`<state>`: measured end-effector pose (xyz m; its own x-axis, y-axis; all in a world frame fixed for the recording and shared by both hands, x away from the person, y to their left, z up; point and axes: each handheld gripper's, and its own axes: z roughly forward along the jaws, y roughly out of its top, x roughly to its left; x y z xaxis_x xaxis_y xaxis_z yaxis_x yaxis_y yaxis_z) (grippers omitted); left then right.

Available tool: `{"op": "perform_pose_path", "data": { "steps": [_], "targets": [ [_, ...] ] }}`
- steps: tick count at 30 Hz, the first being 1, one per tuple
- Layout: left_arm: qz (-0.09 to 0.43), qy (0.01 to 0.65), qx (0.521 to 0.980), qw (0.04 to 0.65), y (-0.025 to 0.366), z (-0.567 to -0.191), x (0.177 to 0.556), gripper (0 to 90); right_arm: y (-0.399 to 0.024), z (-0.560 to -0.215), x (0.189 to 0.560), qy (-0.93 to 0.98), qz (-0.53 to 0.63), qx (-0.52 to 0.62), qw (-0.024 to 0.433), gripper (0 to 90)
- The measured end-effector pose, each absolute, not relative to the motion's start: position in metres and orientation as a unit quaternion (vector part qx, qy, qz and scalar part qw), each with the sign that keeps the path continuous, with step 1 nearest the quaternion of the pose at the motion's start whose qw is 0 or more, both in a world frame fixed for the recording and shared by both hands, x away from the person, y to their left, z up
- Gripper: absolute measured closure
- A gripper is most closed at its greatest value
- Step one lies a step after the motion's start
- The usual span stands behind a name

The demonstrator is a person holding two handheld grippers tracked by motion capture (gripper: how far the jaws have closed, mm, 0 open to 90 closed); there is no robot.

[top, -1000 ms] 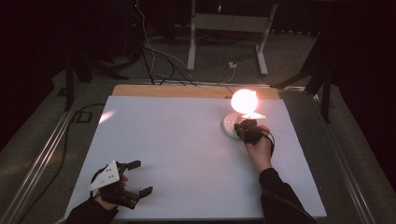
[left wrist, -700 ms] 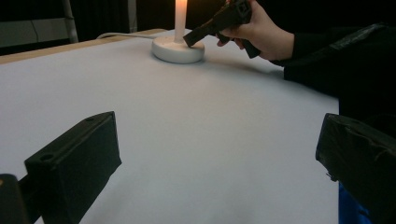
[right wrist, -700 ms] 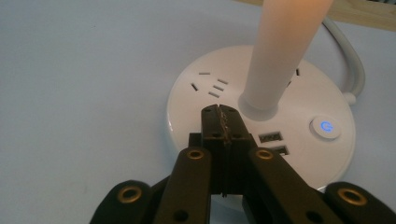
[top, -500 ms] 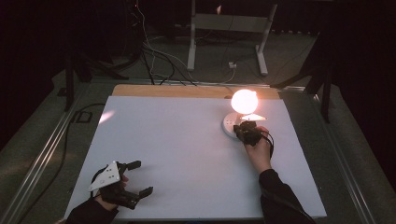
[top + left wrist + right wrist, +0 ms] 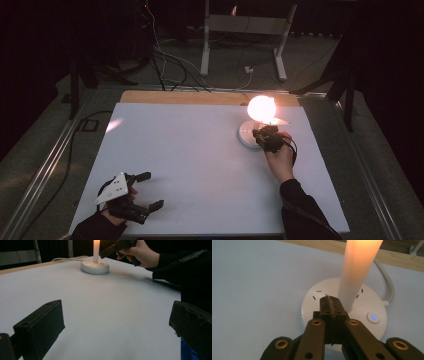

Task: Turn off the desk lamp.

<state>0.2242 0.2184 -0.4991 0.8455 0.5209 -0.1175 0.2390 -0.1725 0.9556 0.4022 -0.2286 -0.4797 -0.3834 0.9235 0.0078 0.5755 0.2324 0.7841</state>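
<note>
A white desk lamp stands on the white table at the far right, lit, with its head [image 5: 261,107] glowing over its round base [image 5: 246,135]. My right gripper [image 5: 266,137] is shut with nothing between the jaws. Its tips [image 5: 329,300] hang over the base [image 5: 312,307], just beside the glowing stem [image 5: 357,270] and left of the blue-lit power button [image 5: 373,317]. I cannot tell whether the tips touch the base. My left gripper [image 5: 150,190] rests near the front left corner, jaws wide open and empty [image 5: 116,325]. From there the lamp base [image 5: 95,266] and the right gripper [image 5: 117,246] show far off.
The lamp's white cable [image 5: 387,282] runs off toward the table's wooden back edge [image 5: 190,97]. Behind the table a metal stand [image 5: 245,22] and loose cables [image 5: 160,65] sit on the dark floor. Metal rails [image 5: 45,165] flank the table.
</note>
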Motion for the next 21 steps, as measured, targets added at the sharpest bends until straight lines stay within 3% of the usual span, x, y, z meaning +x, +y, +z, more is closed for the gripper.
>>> {"op": "perform_pose_path", "data": {
  "steps": [13,21],
  "targets": [
    [0.119,0.252,0.755,0.593,0.218,-0.499,0.224,0.5,-0.226,-0.500,0.405,0.754,0.349,0.507,0.229,90.0],
    [0.120,0.251,0.755,0.594,0.218,-0.499,0.224,0.5,-0.222,-0.499,0.402,0.763,0.337,0.494,0.246,90.0]
  ]
}}
